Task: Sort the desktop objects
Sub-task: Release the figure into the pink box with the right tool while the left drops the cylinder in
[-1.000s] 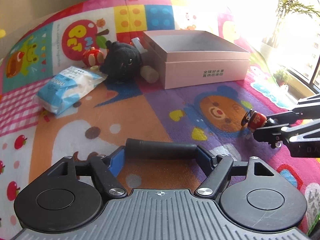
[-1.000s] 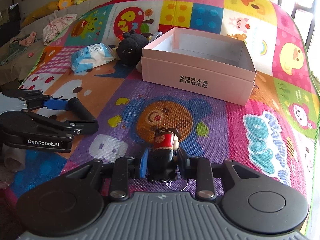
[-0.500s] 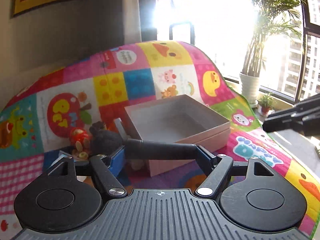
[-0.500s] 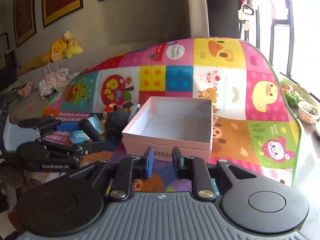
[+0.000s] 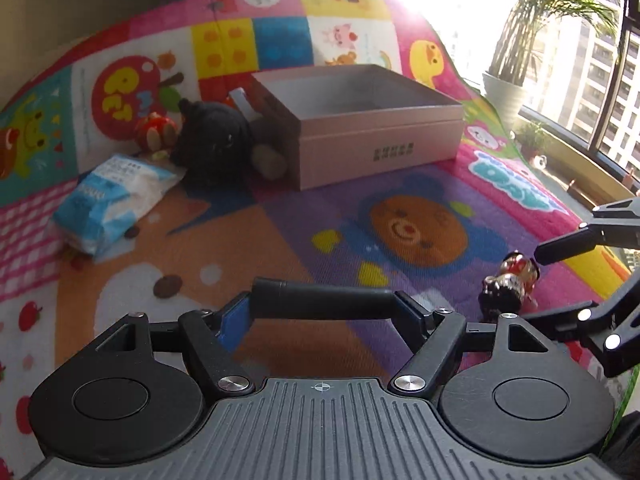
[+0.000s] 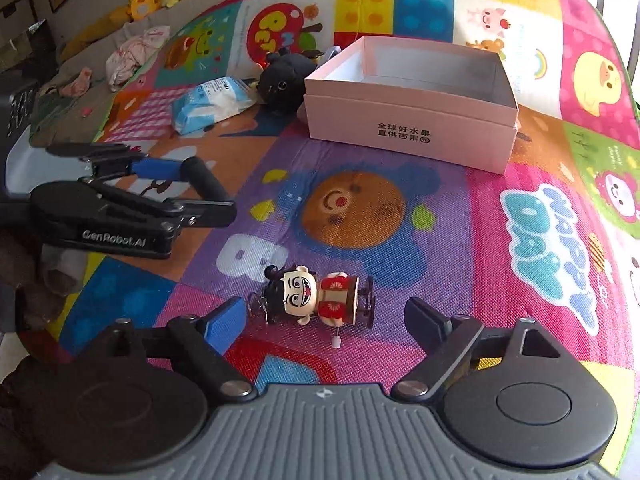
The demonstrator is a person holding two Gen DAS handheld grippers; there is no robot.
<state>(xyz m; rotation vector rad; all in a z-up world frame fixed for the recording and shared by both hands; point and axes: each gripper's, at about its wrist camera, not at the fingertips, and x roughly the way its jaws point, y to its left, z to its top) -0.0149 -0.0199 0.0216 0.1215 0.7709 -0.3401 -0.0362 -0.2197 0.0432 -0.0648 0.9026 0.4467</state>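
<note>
You are holding the right gripper (image 6: 324,320) low over the play mat (image 6: 400,208) with its jaws spread wide, and the wind-up doll figurine (image 6: 316,296) is lying on its side on the mat just ahead of the gap, not touched by either finger. Lying across like this, head toward your left finger and red body toward your right, it is offering its long axis to the jaws, so a pinch from here would probably be catching head and feet rather than the narrower waist.

Your left gripper (image 5: 324,300) is pinching a black cylinder (image 5: 324,300) crosswise between its fingertips; what the cylinder is I cannot tell. It is hanging above the mat, well clear of everything, likely so the load is staying out of the right hand's way.

The open pink cardboard box (image 6: 412,136) is sitting farther up the mat with nothing visible inside, and it looks like the sorting target. The stretch of mat between the figurine and the box's near wall is lying bare, giving you a straight run forward. You would be needing to lift over that near wall.

The crowding is on the box's left side: a black plush toy (image 6: 286,80) is pressing against that wall, with a blue-and-white tissue pack (image 6: 210,104) beside it and a small red toy (image 5: 156,130) behind.
</note>
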